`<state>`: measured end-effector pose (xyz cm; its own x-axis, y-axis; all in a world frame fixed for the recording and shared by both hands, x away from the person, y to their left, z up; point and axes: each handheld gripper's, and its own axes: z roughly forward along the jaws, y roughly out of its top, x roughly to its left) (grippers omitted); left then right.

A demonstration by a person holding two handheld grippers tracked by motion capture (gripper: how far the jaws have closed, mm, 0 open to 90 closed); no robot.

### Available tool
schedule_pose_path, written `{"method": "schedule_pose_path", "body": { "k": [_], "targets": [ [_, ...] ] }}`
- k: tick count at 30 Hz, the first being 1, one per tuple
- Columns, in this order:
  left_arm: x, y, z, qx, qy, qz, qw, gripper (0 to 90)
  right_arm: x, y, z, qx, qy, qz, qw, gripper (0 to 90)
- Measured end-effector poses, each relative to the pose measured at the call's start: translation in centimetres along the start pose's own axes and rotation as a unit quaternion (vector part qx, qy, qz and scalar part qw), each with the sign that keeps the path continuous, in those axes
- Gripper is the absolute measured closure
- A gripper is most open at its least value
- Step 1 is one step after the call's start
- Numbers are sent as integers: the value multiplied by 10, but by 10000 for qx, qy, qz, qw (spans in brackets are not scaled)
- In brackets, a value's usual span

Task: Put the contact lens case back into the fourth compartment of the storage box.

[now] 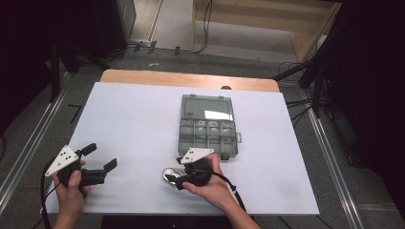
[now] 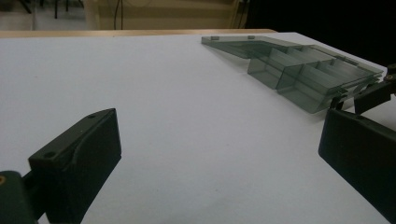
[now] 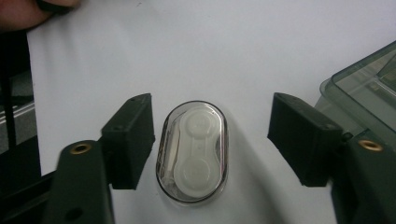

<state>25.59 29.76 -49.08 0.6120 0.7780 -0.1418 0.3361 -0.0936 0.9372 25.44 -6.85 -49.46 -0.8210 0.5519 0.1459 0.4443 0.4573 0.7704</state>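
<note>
The right gripper view showed the right gripper (image 3: 212, 140) with its jaws apart and a small clear oval case (image 3: 192, 151) lying flat on the white table (image 3: 210, 51) between them. The left jaw stood just beside the case and the right jaw was farther from it, so neither pad pressed on it. The grey compartment box (image 1: 208, 125) stood open just beyond this gripper, its lid laid back on the far side. The left gripper (image 2: 219, 154) was held low over the table, well apart from the case, its jaws wide with nothing between them. As I judged it, the step in hand was either to take the case or to let it go, and the pictures could not settle which. To take it well, the right gripper should first be centred, so that both pads meet the long sides together; otherwise the smooth case could slide or turn away. The jaws should close slowly, then lift straight up before moving toward a compartment of the box.
</note>
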Motion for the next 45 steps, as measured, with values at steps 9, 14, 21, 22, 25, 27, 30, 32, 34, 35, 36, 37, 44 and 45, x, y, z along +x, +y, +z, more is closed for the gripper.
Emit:
{"method": "schedule_pose_path", "body": {
  "k": [9, 14, 21, 22, 25, 27, 30, 32, 34, 35, 36, 37, 44, 45],
  "targets": [
    [0, 0, 1, 29, 0, 30, 10000, 0, 5, -7, 9, 153, 17, 21, 9999, 390],
    [0, 0, 1, 30, 2, 30, 10000, 0, 9, -10, 14, 248, -60, 4, 9997, 418],
    [1, 0, 1, 29, -1, 7, 10000, 0, 12, -12, 18, 332, -128, 22, 9994, 427],
    [0, 0, 1, 26, -10, 13, 10000, 0, 14, -13, 20, 364, -172, -41, 9992, 431],
    [0, 0, 1, 34, -3, 17, 10000, 0, 17, -13, 21, 370, -316, -189, 9986, 442],
    [0, 0, 1, 29, -5, 7, 10000, 0, 19, -14, 21, 365, -375, -208, 9984, 451],
    [1, 0, 1, 35, -2, 9, 10000, 0, 21, -15, 22, 350, -499, -327, 9976, 466],
    [1, 0, 1, 33, -1, 11, 10000, 0, 20, -15, 22, 328, -476, -314, 9978, 470],
    [1, 0, 1, 33, -2, 10, 10000, 0, 21, -15, 22, 328, -485, -311, 9978, 471],
    [1, 0, 1, 31, -4, 8, 10000, 0, 21, -15, 22, 326, -505, -308, 9977, 471],
    [1, 0, 1, 31, -3, 7, 10000, 0, 22, -15, 22, 330, -507, -319, 9977, 471],
    [1, 0, 1, 32, -3, 8, 10000, 0, 21, -15, 21, 330, -509, -310, 9977, 472],
    [1, 0, 1, 31, -3, 9, 10000, 0, 21, -15, 21, 317, -444, -301, 9981, 473],
    [1, 0, 1, 31, -3, 9, 10000, 0, 21, -15, 20, 310, -430, -319, 9981, 473]
  ]
}}
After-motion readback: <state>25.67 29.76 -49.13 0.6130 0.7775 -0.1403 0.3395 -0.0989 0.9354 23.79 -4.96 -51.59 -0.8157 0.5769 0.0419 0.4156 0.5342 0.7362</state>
